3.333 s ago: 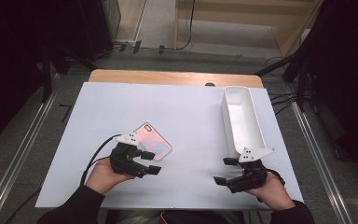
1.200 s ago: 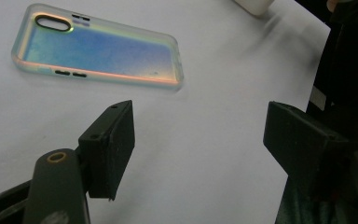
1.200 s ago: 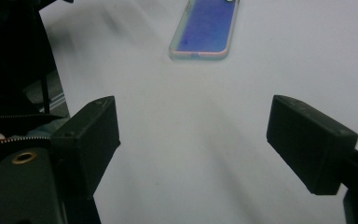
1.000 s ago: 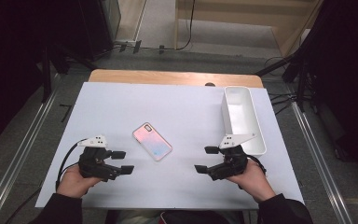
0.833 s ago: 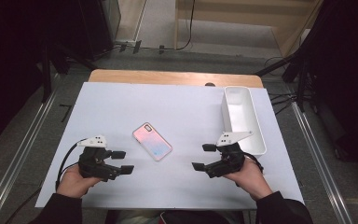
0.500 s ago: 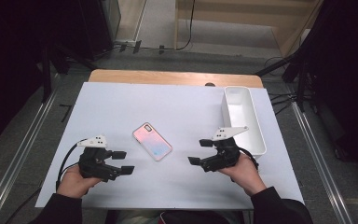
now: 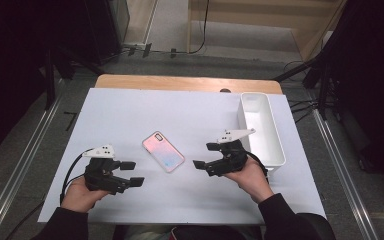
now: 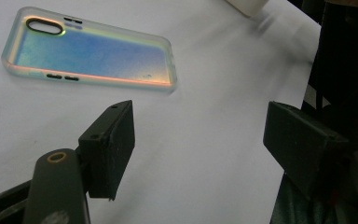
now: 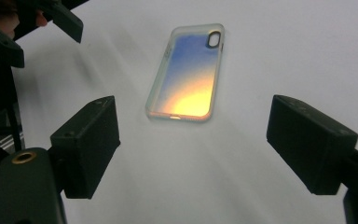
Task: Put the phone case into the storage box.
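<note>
An iridescent phone case [image 7: 163,151] lies flat on the white table sheet [image 7: 130,115], camera cutout toward the far left. My left gripper [image 7: 131,173] rests open near the front left, a short way left of the case [image 8: 89,51], nothing between its jaws. My right gripper [image 7: 206,155] is open, a little to the right of the case and pointing at it; the case [image 9: 189,74] lies ahead, between the jaws' lines and apart from them.
A long white empty tray [image 7: 275,145] stands at the right side of the sheet, just behind my right hand. A strip of wooden tabletop [image 7: 187,82] shows beyond the sheet's far edge. Dark stands and cables surround the table.
The left gripper let go of the case and drew back to the front left. The right gripper has moved left from beside the tray toward the case.
</note>
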`<act>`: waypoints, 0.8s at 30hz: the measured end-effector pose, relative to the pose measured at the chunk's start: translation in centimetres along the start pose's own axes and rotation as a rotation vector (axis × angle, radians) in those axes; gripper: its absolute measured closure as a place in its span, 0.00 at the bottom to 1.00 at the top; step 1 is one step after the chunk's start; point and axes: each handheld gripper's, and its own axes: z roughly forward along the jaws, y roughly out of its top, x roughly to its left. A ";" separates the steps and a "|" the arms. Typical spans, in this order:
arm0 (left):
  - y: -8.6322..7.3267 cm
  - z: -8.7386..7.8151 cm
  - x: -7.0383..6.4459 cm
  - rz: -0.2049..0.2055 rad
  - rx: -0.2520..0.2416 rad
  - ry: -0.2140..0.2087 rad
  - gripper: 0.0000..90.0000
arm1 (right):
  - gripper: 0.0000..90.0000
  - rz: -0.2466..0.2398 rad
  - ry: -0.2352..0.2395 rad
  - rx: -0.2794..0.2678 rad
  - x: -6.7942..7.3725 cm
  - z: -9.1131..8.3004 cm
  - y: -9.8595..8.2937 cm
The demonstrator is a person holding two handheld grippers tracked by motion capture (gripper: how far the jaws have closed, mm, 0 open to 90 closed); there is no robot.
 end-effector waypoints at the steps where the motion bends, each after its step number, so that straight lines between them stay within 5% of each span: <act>1: 0.0 0.0 0.0 -0.001 0.000 -0.001 0.27 | 0.17 -0.001 -0.001 -0.001 0.0 0.1 0.1; 5: 0.0 0.0 0.0 0.001 0.000 0.000 0.27 | 0.14 0.002 0.018 -0.009 0.0 0.8 0.5; 8: 0.0 0.0 -0.1 -0.001 -0.005 -0.001 0.27 | 0.00 -0.016 0.036 -0.024 0.1 1.5 1.0; 14: 0.0 0.0 -0.1 0.000 -0.005 -0.002 0.27 | 0.00 0.023 -0.015 -0.033 0.4 2.4 2.1; 24: 0.0 0.0 0.0 0.001 -0.004 -0.003 0.27 | 0.00 0.011 -0.022 -0.019 0.6 3.8 2.7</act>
